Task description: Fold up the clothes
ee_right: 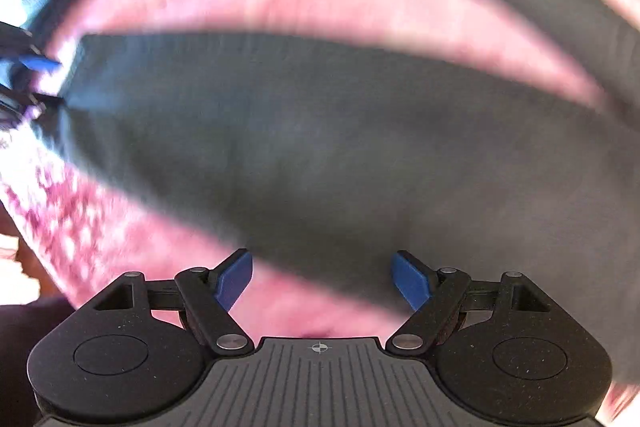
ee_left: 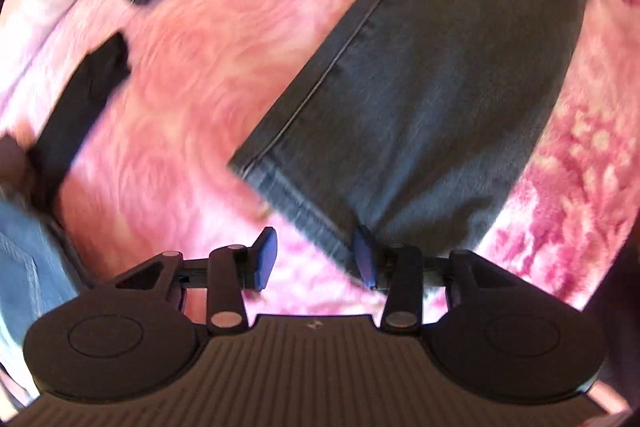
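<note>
A pair of dark grey denim trousers (ee_left: 440, 87) lies flat on a pink rose-patterned plush blanket (ee_left: 208, 59) that covers the bed. In the left wrist view one leg runs as a long band from the upper right of the frame down to the lower centre, its stitched side seam slanting along its left edge and its hemmed cuff (ee_left: 304, 203) ending just ahead of the left tool (ee_left: 316, 255). That tool is released: its blue pads stand apart with nothing pressed between them, the right-hand pad over the cuff's edge, the left-hand pad over bare blanket.

In the right wrist view, heavily blurred, the same leg fills the middle of the frame as a broad dark band (ee_right: 320, 147) lying across from left to right, and a second dark band arcs along the top. The right tool (ee_right: 322, 283) is wide open and empty, its pads over the leg's near edge. The left tool's blue tip (ee_right: 40, 63) shows at the far left, at the end of the leg.

So the long axis runs away from the left tool and crosswise to the right one. The left tool looks nearer the cuff, the right nearer the leg's middle. A likely fold would carry the cuff along that axis toward the waist, which cannot be made out here.

Other dark garments (ee_left: 88, 83) and a light blue denim piece (ee_left: 24, 267) lie at the left edge of the left view.
</note>
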Action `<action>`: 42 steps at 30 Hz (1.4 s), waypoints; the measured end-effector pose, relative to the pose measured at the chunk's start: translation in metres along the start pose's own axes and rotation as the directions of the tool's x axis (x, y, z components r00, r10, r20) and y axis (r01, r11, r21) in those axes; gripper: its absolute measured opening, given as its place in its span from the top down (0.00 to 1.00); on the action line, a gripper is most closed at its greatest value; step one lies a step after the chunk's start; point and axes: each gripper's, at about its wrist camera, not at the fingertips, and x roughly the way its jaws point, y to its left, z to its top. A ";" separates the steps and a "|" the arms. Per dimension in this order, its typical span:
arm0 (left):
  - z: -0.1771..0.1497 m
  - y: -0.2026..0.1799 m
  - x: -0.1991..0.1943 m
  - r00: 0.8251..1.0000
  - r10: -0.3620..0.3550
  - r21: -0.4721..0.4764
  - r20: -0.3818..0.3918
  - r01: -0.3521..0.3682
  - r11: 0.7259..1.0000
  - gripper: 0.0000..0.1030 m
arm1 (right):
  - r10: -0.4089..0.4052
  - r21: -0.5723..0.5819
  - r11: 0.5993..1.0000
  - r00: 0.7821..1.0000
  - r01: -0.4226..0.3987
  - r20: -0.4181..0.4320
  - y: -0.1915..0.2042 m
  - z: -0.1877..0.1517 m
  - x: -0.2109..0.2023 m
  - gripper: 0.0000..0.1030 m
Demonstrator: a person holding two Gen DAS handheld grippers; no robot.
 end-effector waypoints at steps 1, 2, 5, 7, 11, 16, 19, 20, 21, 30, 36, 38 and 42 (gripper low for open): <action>-0.001 -0.001 -0.003 1.000 -0.002 0.017 -0.008 0.002 1.000 0.64 | -0.025 -0.004 1.000 0.999 0.025 -0.028 0.007 -0.001 0.002 0.21; -0.003 -0.001 -0.010 1.000 -0.002 0.036 -0.017 0.002 0.999 0.65 | -0.035 -0.011 0.999 0.998 0.035 -0.051 0.014 0.000 -0.002 0.21; -0.008 0.001 -0.033 0.999 -0.029 0.032 -0.015 0.029 0.999 0.67 | -0.040 0.063 0.997 0.998 0.043 -0.057 0.016 -0.001 -0.032 0.21; -0.009 0.003 -0.048 0.998 -0.054 0.018 -0.014 0.054 0.998 0.67 | -0.088 0.114 0.989 0.995 0.093 -0.050 0.012 -0.006 -0.056 0.21; 0.001 -0.001 -0.075 0.998 -0.055 0.002 0.001 0.055 0.998 0.65 | -0.175 0.240 0.953 0.983 0.182 -0.053 -0.010 -0.019 -0.102 0.20; 0.023 -0.007 -0.104 1.000 -0.005 0.003 0.031 0.005 1.000 0.60 | -0.177 0.423 0.892 0.984 0.161 -0.001 -0.032 -0.047 -0.148 0.20; 0.036 -0.006 -0.117 0.998 0.023 0.010 0.057 -0.024 1.000 0.59 | -0.164 0.466 0.873 0.986 0.143 0.005 -0.039 -0.059 -0.158 0.20; 0.041 -0.002 -0.119 0.997 0.029 0.015 0.072 -0.030 0.999 0.58 | -0.166 0.456 0.878 0.986 0.145 0.005 -0.038 -0.061 -0.160 0.20; 0.045 0.002 -0.118 0.996 0.041 0.035 0.080 -0.044 0.998 0.58 | -0.167 0.446 0.883 0.986 0.147 0.005 -0.036 -0.063 -0.162 0.20; 0.116 0.111 -0.067 0.973 0.120 0.194 0.195 -0.159 0.968 0.58 | -0.166 0.414 0.896 0.986 0.159 -0.020 -0.013 -0.031 -0.161 0.20; 0.196 0.222 0.022 0.958 0.067 0.239 0.278 -0.136 0.961 0.58 | -0.205 0.379 0.893 0.970 0.241 -0.133 0.008 0.033 -0.118 0.20; 0.219 0.249 0.057 0.968 0.023 0.259 0.251 -0.090 0.962 0.58 | -0.220 0.349 0.896 0.957 0.275 -0.188 0.016 0.054 -0.099 0.20; 0.253 0.278 0.108 0.973 -0.092 0.339 0.213 0.014 0.941 0.58 | -0.211 0.285 0.915 0.941 0.285 -0.264 0.030 0.078 -0.072 0.20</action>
